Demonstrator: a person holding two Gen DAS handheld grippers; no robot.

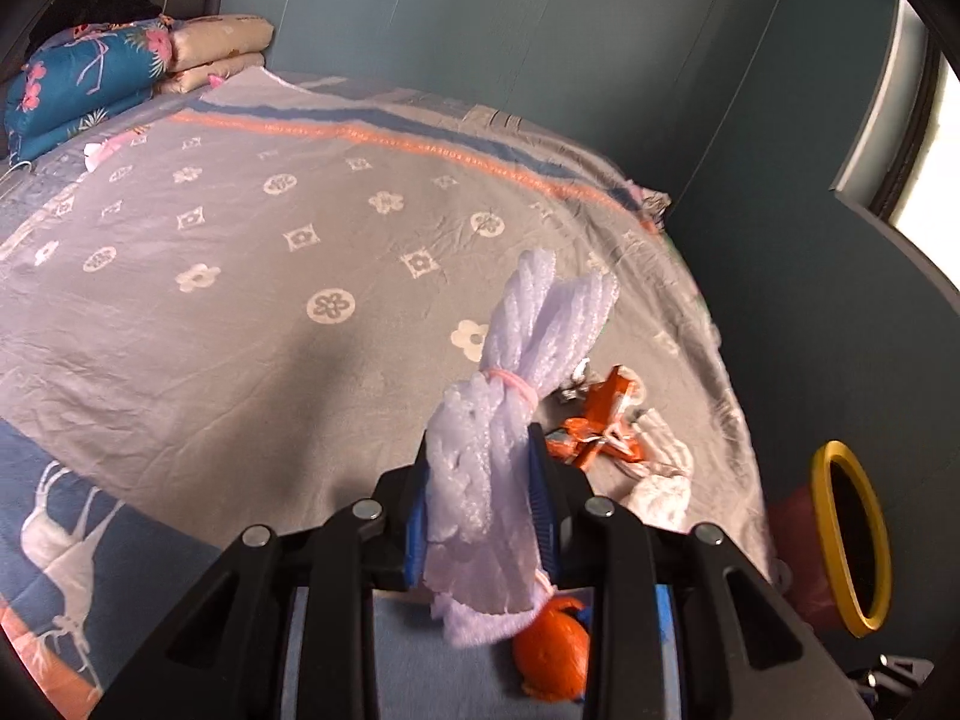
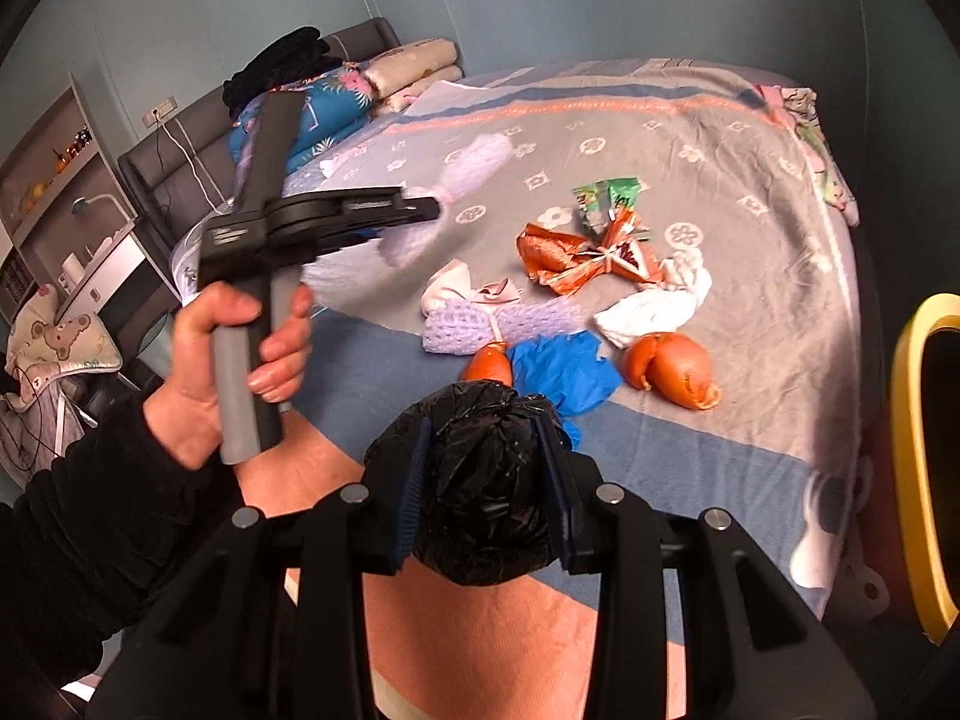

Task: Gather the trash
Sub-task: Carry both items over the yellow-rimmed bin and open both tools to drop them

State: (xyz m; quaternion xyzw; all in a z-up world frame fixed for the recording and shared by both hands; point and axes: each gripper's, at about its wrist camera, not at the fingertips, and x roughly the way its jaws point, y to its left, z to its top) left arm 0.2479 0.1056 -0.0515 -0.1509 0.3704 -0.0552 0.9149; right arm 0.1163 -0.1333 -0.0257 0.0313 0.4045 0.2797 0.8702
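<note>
My left gripper (image 1: pixel 480 456) is shut on a white foam net bundle (image 1: pixel 510 402) tied with a pink band, held above the bed. In the right wrist view that same left gripper (image 2: pixel 420 207) appears at the left in a person's hand (image 2: pixel 240 360), the foam net (image 2: pixel 468 171) blurred at its tip. My right gripper (image 2: pixel 489 450) is shut on a crumpled black plastic bag (image 2: pixel 486 480). Loose trash lies on the bed: an orange wrapper (image 2: pixel 576 258), a green wrapper (image 2: pixel 606 195), white tissue (image 2: pixel 654 300), a blue glove (image 2: pixel 564 372), orange peel (image 2: pixel 672 369) and a foam net (image 2: pixel 492 327).
A bin with a yellow rim (image 1: pixel 849 534) and red liner stands off the bed's right edge, its rim (image 2: pixel 918 456) at the far right of the right wrist view. Folded quilts (image 1: pixel 90 78) are stacked at the head of the bed. Shelves (image 2: pixel 54 180) stand at the left.
</note>
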